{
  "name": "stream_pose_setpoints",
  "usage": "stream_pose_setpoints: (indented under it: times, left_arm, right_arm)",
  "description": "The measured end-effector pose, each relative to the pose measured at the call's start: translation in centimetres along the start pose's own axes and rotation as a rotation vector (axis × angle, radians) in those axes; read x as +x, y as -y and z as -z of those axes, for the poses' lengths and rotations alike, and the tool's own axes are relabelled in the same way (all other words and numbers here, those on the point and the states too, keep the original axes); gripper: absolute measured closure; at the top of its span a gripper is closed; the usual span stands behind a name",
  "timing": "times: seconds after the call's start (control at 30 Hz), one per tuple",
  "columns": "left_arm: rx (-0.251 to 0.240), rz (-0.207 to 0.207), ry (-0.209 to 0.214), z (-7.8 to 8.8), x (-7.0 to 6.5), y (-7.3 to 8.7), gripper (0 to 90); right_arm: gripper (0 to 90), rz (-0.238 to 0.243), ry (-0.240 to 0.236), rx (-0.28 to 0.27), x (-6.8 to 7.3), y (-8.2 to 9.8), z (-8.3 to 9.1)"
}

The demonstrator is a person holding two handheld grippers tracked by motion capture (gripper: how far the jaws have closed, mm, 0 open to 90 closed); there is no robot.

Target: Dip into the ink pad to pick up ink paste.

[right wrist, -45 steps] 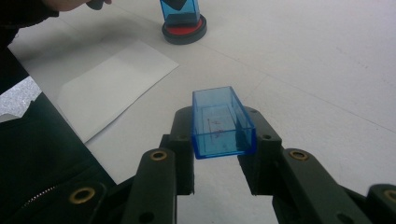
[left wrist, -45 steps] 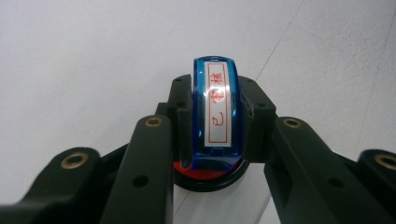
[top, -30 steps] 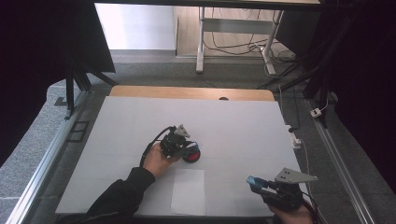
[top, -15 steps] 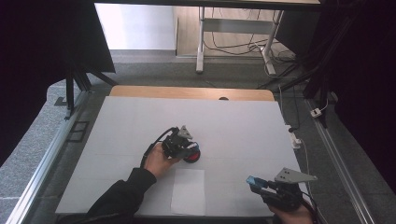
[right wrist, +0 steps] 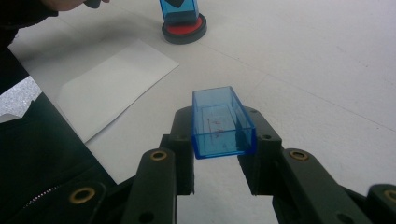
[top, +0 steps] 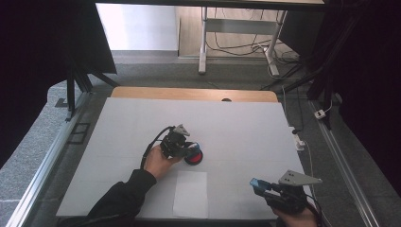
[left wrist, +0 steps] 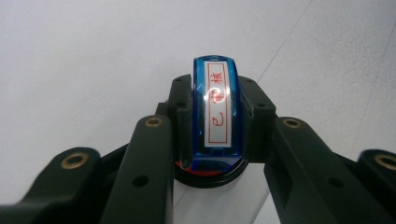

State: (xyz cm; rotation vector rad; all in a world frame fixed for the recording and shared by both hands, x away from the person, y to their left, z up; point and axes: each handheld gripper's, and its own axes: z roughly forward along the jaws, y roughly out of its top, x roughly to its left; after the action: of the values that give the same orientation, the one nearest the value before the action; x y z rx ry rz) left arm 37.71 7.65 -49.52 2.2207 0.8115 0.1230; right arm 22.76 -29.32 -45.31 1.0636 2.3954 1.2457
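Note:
My left gripper (left wrist: 215, 103) is shut on a blue stamp (left wrist: 215, 95) with a white label of red characters. The stamp stands upright with its foot on a round red ink pad (left wrist: 210, 176). From above, this gripper (top: 185, 145) sits mid-table, with the ink pad (top: 194, 157) just to its right. My right gripper (right wrist: 219, 128) is shut on a clear blue rectangular cap (right wrist: 222, 122), held off the table near the front right corner (top: 259, 185). In the right gripper view the stamp (right wrist: 179, 10) and ink pad (right wrist: 184, 31) appear far off at the top.
A white sheet of paper (top: 190, 194) lies flat near the front edge between the two hands, also in the right gripper view (right wrist: 112, 86). The white table (top: 246, 127) ends in a wooden strip at the back. A dark sleeve (top: 118, 201) crosses the front left.

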Motion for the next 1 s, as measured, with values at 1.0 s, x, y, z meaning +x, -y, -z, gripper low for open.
stream_pose_setpoints:
  times: [1.0]
  left_arm:
    - [-0.019,-0.034,-0.053,-0.25,-0.46,0.63,69.9]
  right_arm:
    - [68.5,0.008,-0.002,0.005,0.08,-0.04,-0.1]
